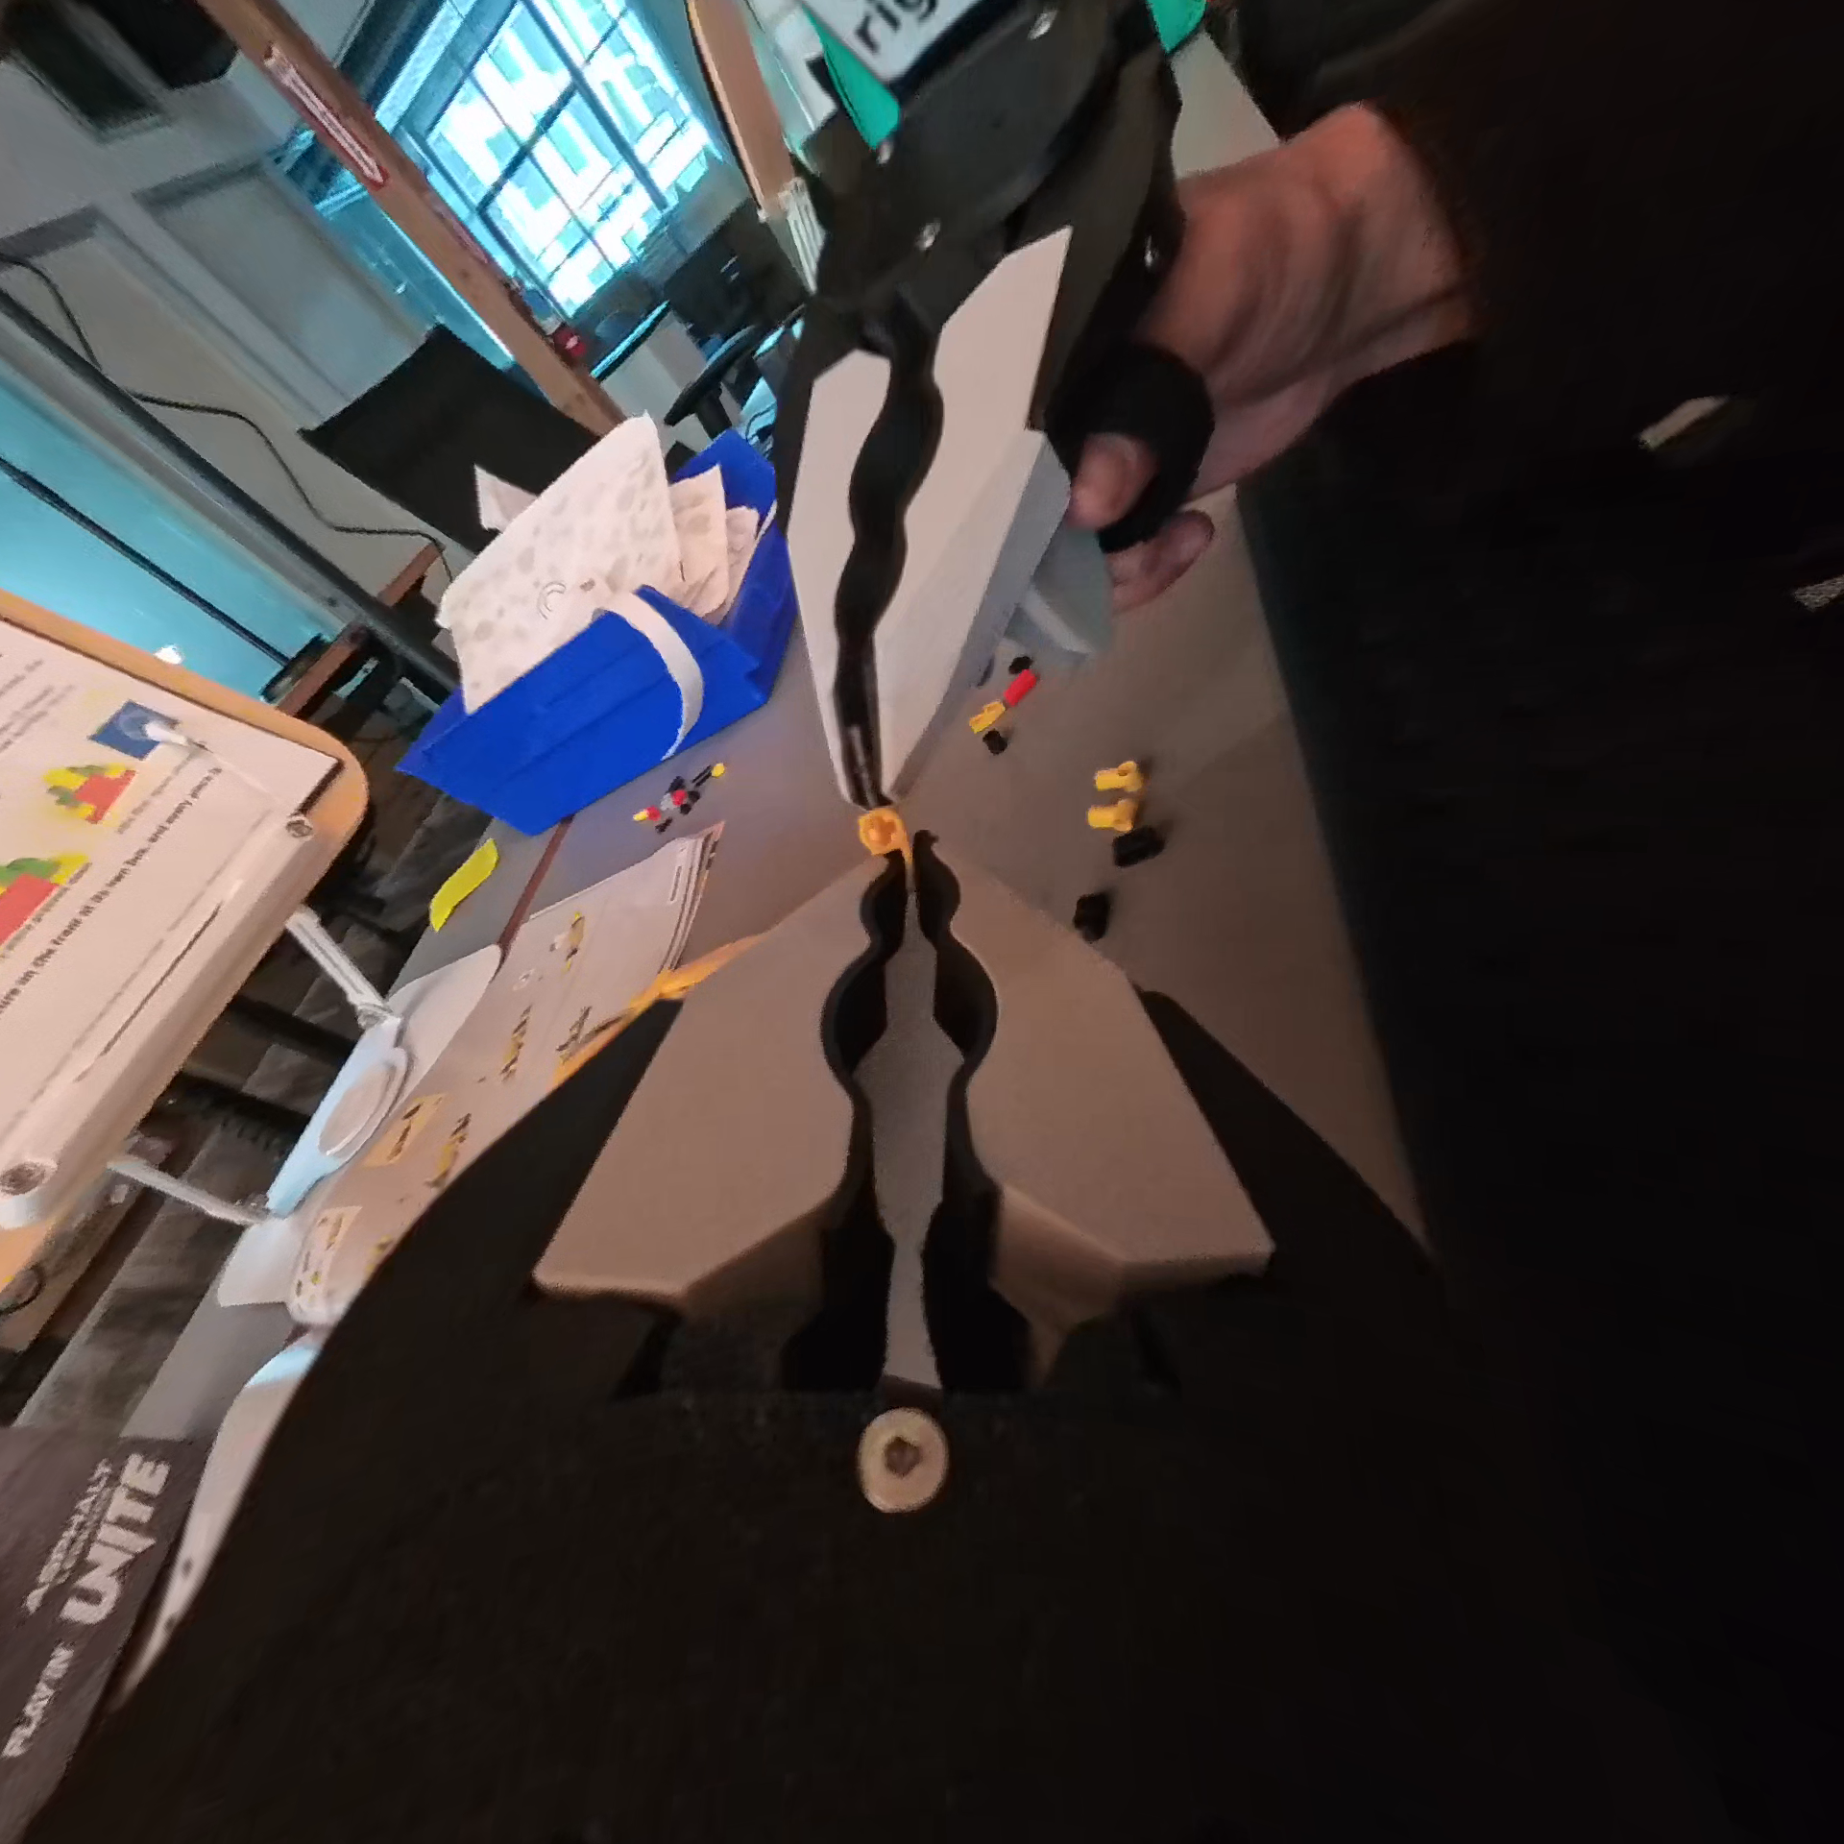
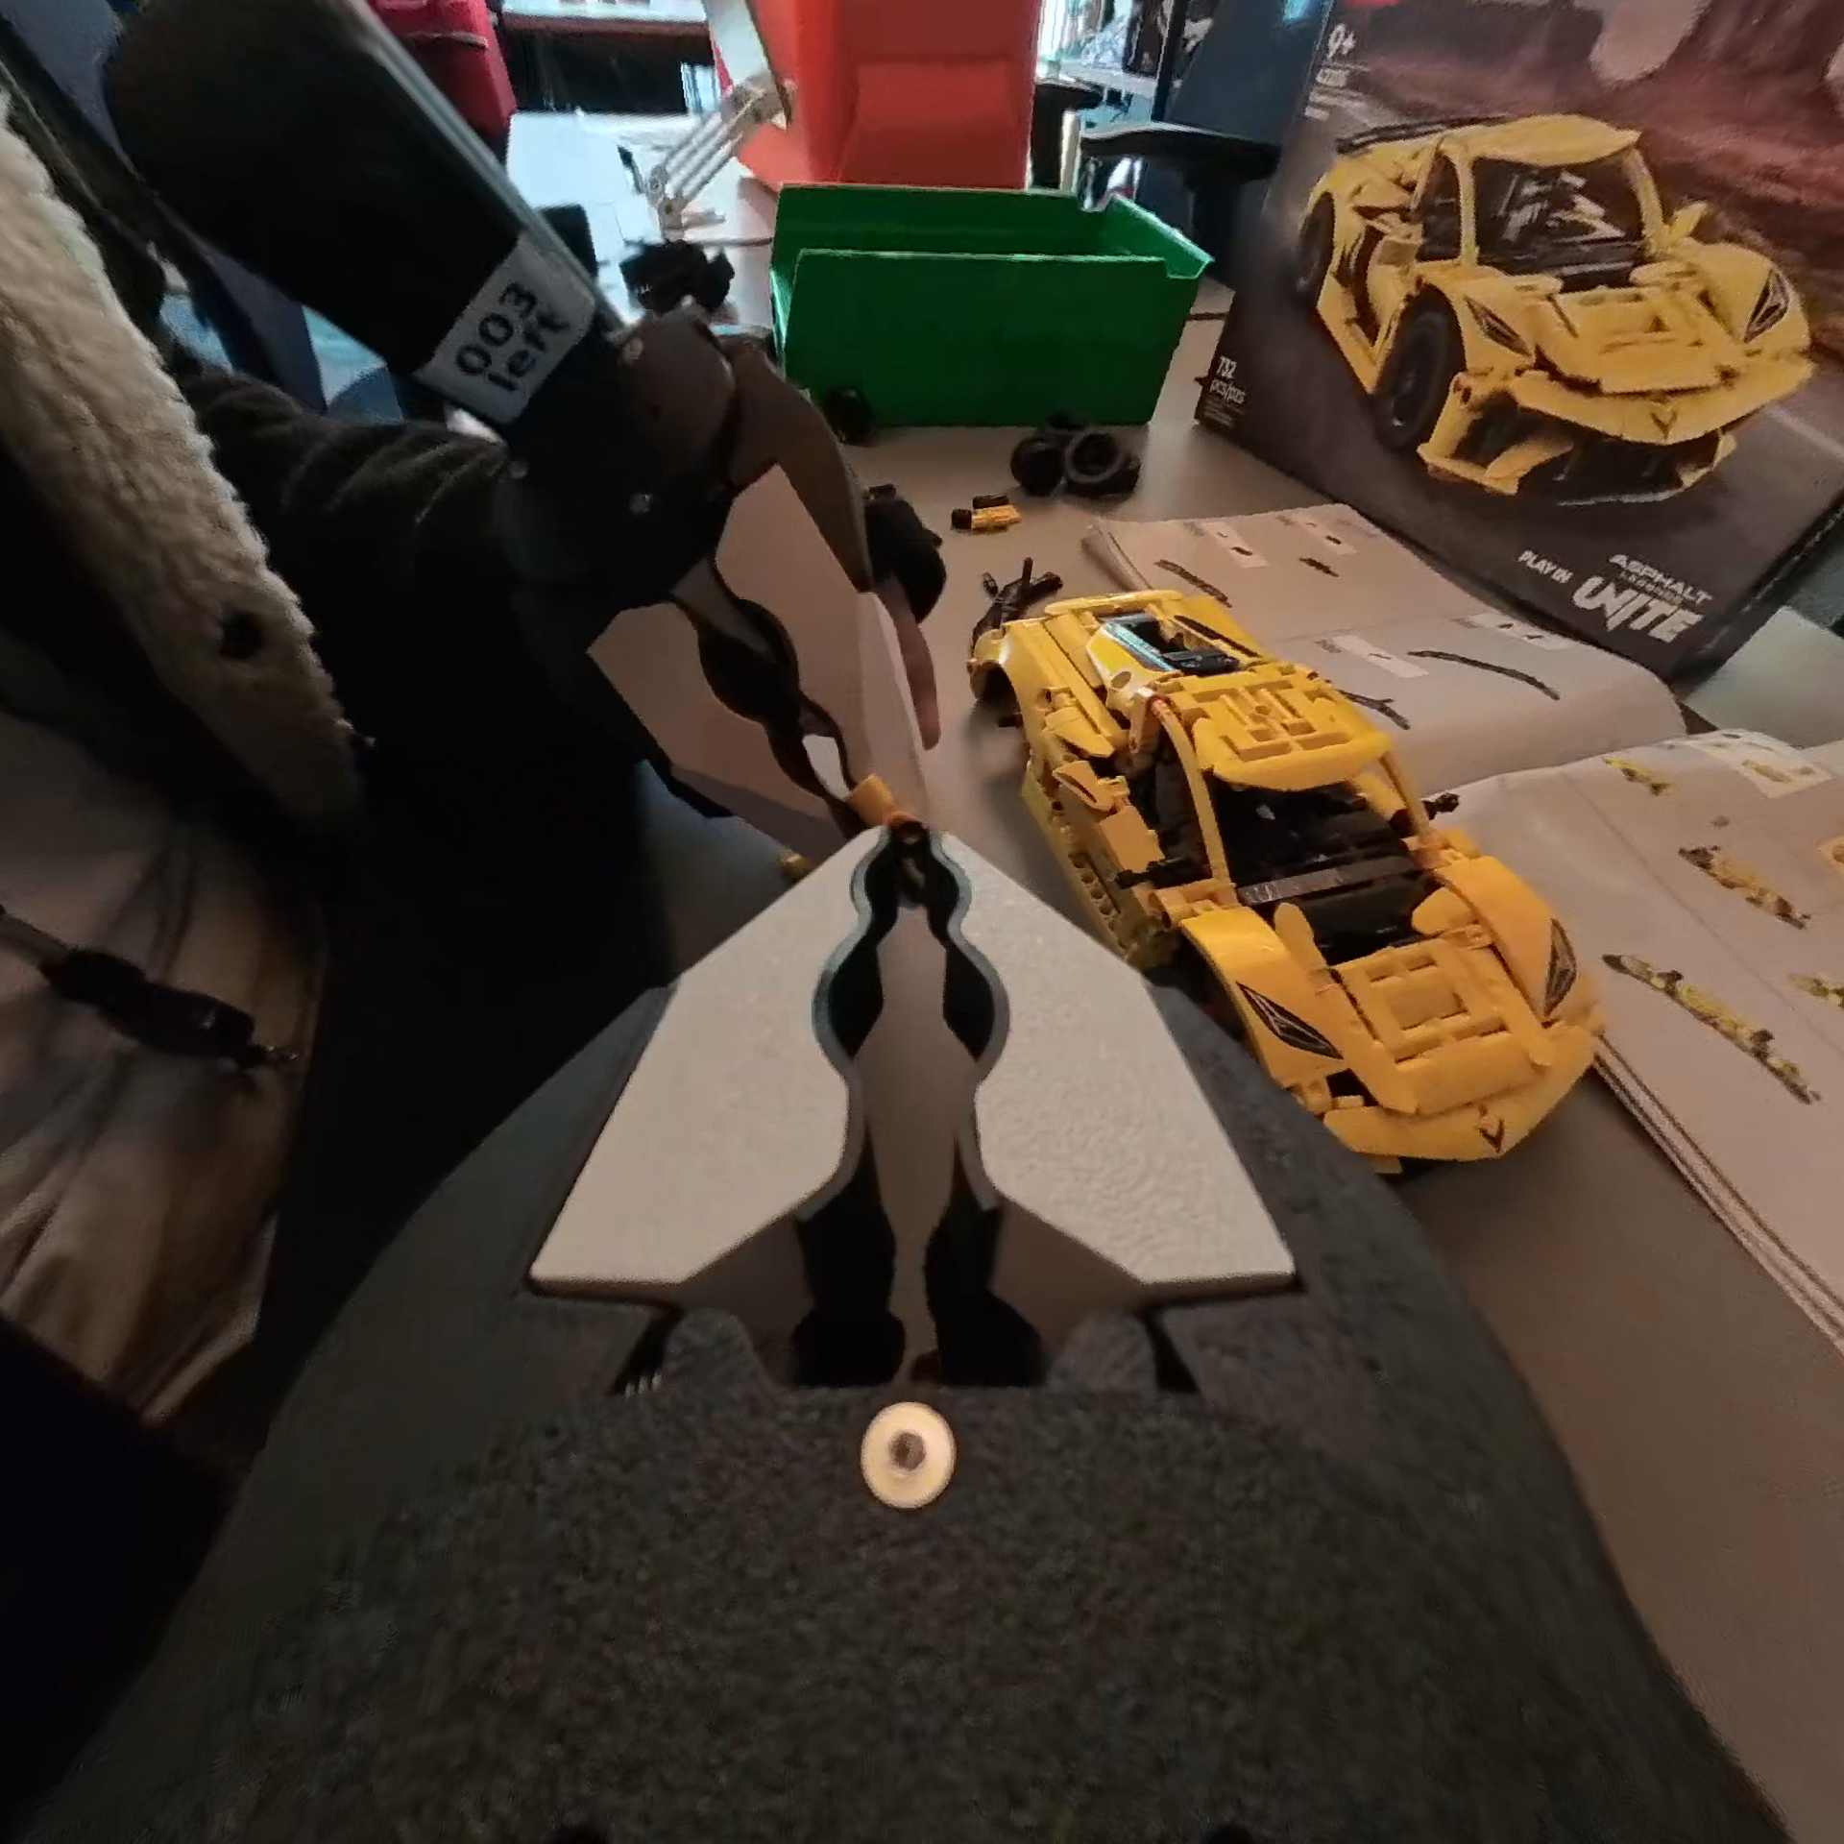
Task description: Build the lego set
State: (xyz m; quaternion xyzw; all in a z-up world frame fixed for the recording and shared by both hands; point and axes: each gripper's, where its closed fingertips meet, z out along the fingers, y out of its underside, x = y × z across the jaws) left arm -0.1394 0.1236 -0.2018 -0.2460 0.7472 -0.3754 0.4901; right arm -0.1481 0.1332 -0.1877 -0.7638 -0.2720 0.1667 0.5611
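A small yellow connector piece (image 1: 882, 830) is held in the air between the two grippers, which meet tip to tip. My left gripper (image 1: 906, 860) is shut on it; in the right wrist view this gripper (image 2: 856, 798) comes in from the upper left with the yellow piece (image 2: 873, 792) at its tips. My right gripper (image 2: 903, 843) is shut on a small black pin (image 2: 904, 830) that touches the yellow piece. In the left wrist view the right gripper (image 1: 866, 788) comes down from above. The partly built yellow car (image 2: 1277, 868) lies on the table to the right.
The set's box (image 2: 1557, 329) stands at the back right, open instruction booklets (image 2: 1397, 619) beside the car. A green bin (image 2: 978, 329) and black tyres (image 2: 1078, 459) sit behind. A blue bin (image 1: 619, 689) with paper bags and loose yellow and black pieces (image 1: 1118, 798) lie on the grey table. My left and right fingertips are right by each other.
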